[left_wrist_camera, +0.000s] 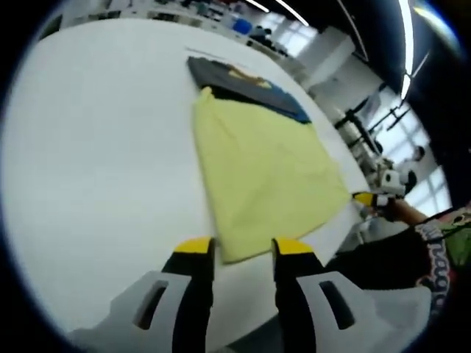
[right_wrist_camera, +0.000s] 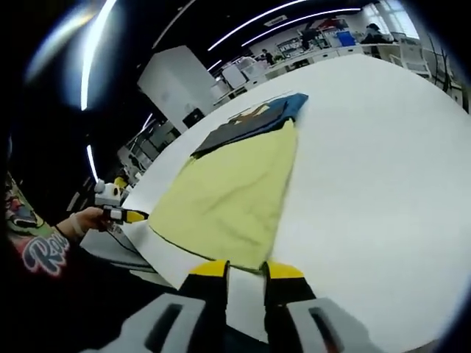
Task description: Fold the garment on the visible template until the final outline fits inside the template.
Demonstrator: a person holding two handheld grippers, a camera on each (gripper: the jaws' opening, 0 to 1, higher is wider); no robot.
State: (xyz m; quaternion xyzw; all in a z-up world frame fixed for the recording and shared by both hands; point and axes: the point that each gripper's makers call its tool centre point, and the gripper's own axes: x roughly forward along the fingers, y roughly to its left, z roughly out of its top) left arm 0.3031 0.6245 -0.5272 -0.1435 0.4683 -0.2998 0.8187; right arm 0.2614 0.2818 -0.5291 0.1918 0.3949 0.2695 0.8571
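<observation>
Lying flat, yellow garment [left_wrist_camera: 261, 173], seemingly soft cloth

In the left gripper view, the left gripper [left_wrist_camera: 242, 248] rises from six o'clock, its two black jaws with yellow tips parted and nothing between them. At four o'clock a dark printed sleeve [left_wrist_camera: 412, 254] reaches out, the person's hand carrying the right gripper [left_wrist_camera: 372, 198]. In the right gripper view, the right gripper [right_wrist_camera: 246, 271] stands at six o'clock, jaws apart and empty. At nine o'clock a hand [right_wrist_camera: 82, 221] grips the left gripper [right_wrist_camera: 132, 215], above a patterned sleeve [right_wrist_camera: 37, 254].
</observation>
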